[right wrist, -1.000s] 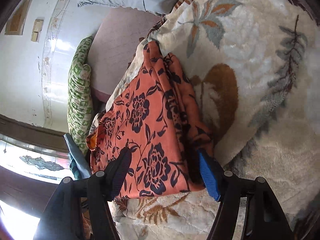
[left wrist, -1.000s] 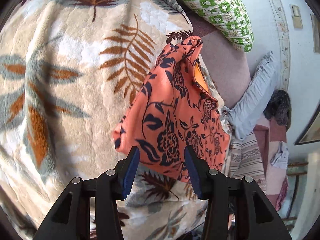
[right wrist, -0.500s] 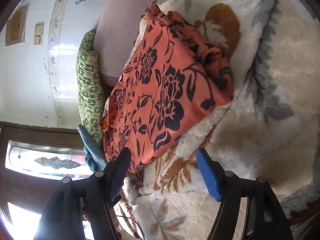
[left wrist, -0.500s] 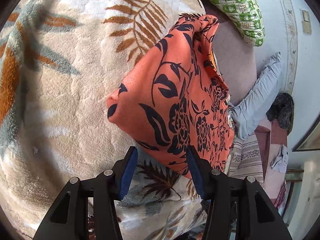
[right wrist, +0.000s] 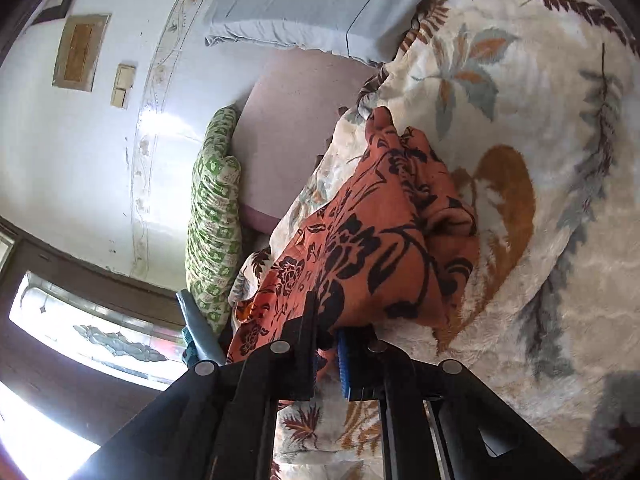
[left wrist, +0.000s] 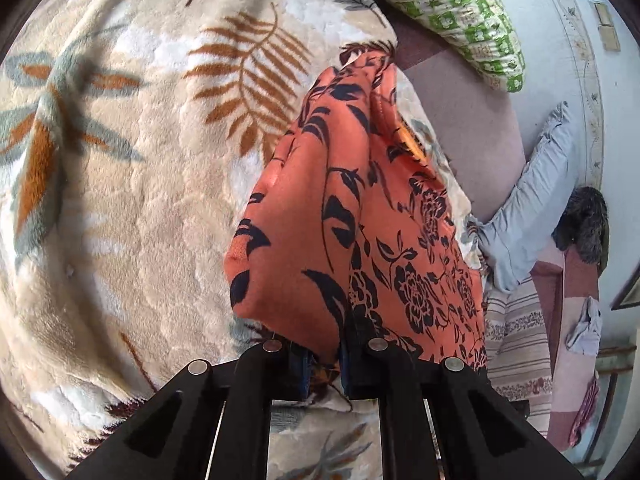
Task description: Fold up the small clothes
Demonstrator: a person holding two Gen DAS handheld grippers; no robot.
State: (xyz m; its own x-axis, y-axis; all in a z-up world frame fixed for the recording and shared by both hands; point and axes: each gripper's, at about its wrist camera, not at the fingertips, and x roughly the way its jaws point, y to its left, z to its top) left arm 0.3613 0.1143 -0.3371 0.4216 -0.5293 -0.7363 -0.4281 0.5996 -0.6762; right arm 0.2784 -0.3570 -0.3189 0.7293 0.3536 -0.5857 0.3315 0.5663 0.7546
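The left gripper (left wrist: 324, 364) is pinching the near hem of the orange garment with black flower print (left wrist: 344, 216), its jaws having just been closing onto the cloth, which is now bunching between the blue pads. The right gripper (right wrist: 326, 354) has likewise just been closing and is clamping another part of the same near edge, the fabric gathering into a tuck at its pads.

The garment is lying part-folded on the cream plush blanket with brown and grey leaves (left wrist: 120, 208), with its far end reaching toward the blanket's edge, beyond which the green-and-white patterned pillow (left wrist: 452, 12) is resting.

The cloth is looking thin, light and limp, so it will probably drape and sag rather than keep a crease, and the loose layers may slide apart. Holding at two edge points, well spread, seems the soundest grip; the fleecy blanket is likely dragging at it.
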